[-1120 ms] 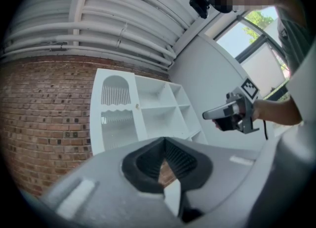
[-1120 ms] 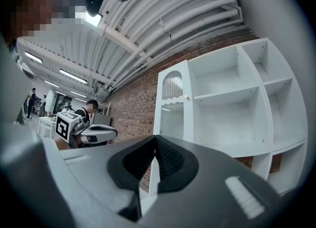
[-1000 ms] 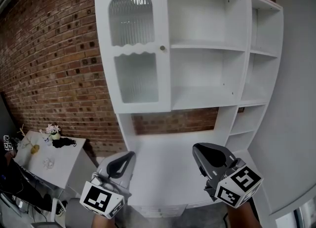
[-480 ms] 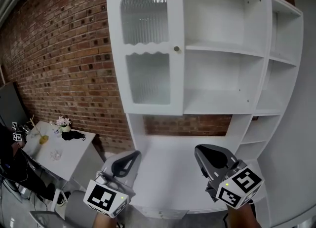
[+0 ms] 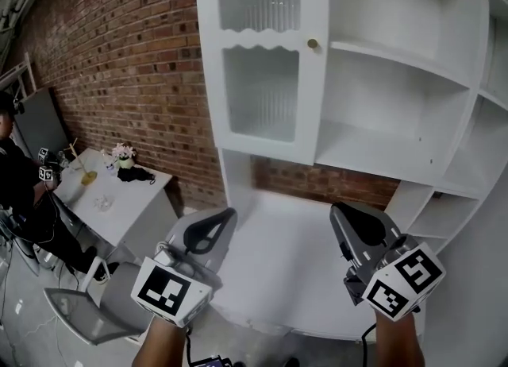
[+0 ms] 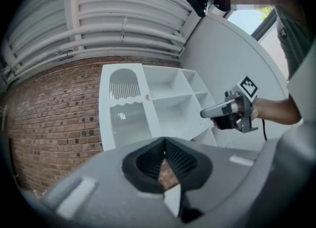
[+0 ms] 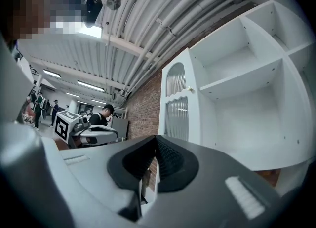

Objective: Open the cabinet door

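Cabinet door [image 5: 262, 40] sits shut; left gripper [image 5: 221, 224] and right gripper [image 5: 348, 221] jaws closed, empty

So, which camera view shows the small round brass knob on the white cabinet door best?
The head view: the small round brass knob sits clear on the white cabinet door. Both gripper views show it only as a tiny distant dot.

Light was bright and even, with only soft shadows under the shelves of the white cabinet [image 5: 381, 91]. To one side ceiling strip lights [image 7: 90, 85] glared; to the other a window [image 6: 249, 19] blew out. Wide lenses bowed straight edges and blackened the corners; my left fingers [image 6: 145, 165] sat close and blurred.
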A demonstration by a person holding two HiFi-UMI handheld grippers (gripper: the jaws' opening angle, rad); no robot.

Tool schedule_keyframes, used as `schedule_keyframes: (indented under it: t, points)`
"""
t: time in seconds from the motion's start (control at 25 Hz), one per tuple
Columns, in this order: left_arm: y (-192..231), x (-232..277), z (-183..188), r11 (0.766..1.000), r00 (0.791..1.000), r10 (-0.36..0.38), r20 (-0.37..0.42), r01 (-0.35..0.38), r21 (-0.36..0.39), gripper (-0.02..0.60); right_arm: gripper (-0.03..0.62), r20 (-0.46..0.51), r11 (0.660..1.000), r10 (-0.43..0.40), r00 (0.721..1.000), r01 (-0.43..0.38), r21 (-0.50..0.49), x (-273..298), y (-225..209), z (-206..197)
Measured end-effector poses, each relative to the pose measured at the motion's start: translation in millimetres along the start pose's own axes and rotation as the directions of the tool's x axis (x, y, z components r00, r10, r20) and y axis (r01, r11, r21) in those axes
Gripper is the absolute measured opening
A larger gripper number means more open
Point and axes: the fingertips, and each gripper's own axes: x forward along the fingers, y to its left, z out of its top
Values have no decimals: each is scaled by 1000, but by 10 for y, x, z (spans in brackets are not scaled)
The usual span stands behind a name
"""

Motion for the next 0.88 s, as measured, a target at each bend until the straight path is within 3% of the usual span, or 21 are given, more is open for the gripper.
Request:
schedule_keyframes:
  t: [0.48,0.88]
  points:
    - [-101,112,-70,988,988,153,-38,-152,14,3,6,4,987,159,987,-159,-9,177,-294,-82]
    - [92,125,-148,985,983,173,-56,-172,17,3,7,27,988,149,988,-148,-34,473,-429,-17]
